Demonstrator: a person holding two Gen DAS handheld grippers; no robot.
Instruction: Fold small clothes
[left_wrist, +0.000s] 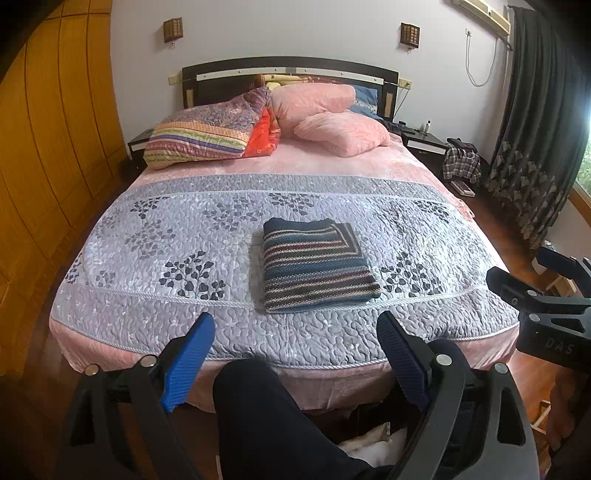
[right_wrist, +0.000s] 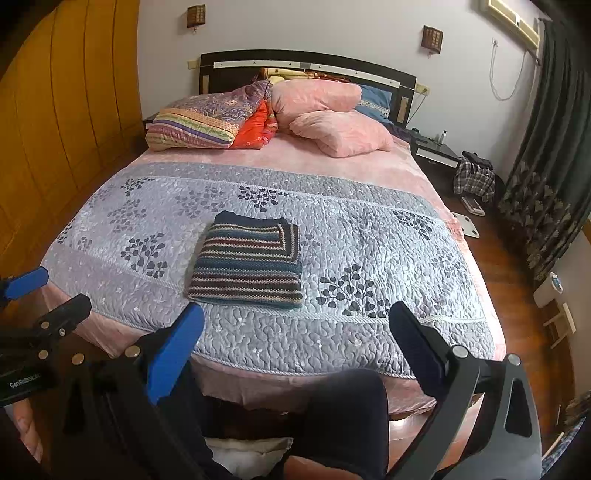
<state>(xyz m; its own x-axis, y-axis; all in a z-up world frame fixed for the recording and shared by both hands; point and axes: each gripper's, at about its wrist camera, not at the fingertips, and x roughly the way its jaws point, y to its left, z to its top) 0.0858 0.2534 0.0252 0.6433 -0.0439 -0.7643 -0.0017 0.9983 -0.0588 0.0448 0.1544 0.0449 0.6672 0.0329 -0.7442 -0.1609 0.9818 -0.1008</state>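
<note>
— Where is the garment from where you stand?

— The striped knit lies straight ahead of me on the bed, on the grey quilted cover, near the foot edge and about midway across. It looks already folded into a neat rectangle, with one corner layer turned over on top.

— Which way does it run?

— Its longer side seems to run away from me, toward the pillows, though the fisheye bends things enough that I would not swear to it. The stripes run across, left to right.

— Which claw is closer?

— From my left claw the knit sits just ahead and a touch right of centre; from my right claw it sits ahead and to the left. So it lies between the two, a little nearer the left by my reckoning. The near edge is what either would meet first.

— And the claws themselves?

— Both are spread wide, blue pads apart, holding nothing and touching nothing. They hang off the foot of the bed, above my legs, well short of the knit.

— So what is left?

— I judge this piece done. A further move would be a reach forward over the bed edge, either to square it up or to shift it aside.
</note>
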